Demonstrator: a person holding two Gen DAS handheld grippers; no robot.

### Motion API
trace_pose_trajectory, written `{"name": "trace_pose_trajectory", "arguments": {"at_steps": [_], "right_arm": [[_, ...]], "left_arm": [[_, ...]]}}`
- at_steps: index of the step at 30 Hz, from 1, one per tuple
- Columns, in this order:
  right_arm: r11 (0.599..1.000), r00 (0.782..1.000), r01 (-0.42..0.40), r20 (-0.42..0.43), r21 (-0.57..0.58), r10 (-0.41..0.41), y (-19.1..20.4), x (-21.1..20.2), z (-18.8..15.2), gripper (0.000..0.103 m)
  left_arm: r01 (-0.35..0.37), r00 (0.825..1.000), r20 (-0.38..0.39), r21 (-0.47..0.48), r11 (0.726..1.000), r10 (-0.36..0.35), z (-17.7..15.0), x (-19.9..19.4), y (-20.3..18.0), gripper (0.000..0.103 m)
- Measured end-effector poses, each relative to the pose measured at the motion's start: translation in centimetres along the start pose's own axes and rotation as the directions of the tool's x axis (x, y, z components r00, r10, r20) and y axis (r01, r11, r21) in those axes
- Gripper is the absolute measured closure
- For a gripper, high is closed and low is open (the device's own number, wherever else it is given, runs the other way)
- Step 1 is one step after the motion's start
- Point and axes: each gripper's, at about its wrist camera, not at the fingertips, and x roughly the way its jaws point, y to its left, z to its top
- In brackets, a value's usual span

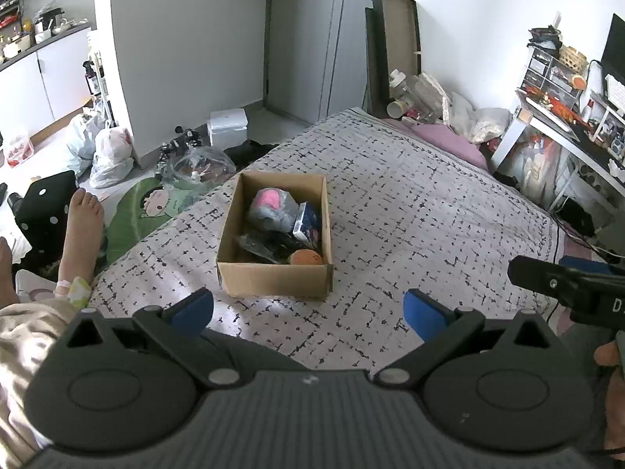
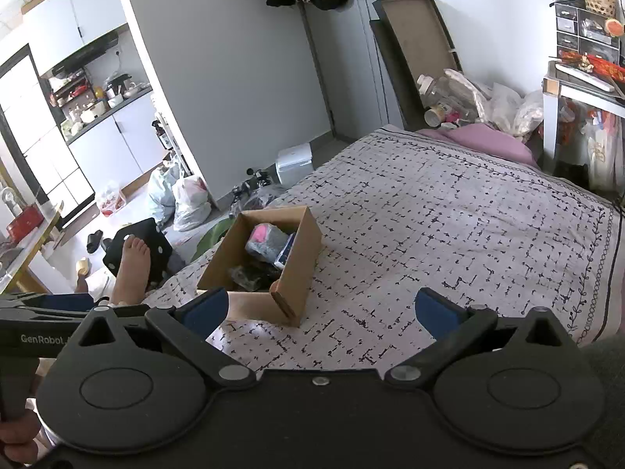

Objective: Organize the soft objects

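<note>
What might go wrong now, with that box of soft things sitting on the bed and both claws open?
The cardboard box sits on a soft bedspread near the bed's edge; a one-sided push could tip it or slide it toward the floor. The soft items are packed close: the pink and grey plush presses against a blue packet, so the left claw may drag out two at once. A bare foot rests close by and could get bumped.

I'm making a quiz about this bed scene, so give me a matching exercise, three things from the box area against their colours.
Things:
1. cardboard box
2. round soft toy
3. pads of the left tongs

Colours:
A. blue
B. brown
C. orange

Pairs: 1-B, 2-C, 3-A
</note>
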Motion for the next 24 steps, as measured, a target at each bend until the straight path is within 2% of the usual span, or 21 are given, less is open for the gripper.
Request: {"name": "trace_pose_trajectory", "arguments": {"at_steps": [24], "right_arm": [[1.000,1.000,0.006,0.003,-0.008,-0.006,0.06,0.01,0.01,0.000]], "left_arm": [[0.008,1.000,0.000,-0.006,1.000,-0.008,-0.05,0.33,0.19,0.000]]}}
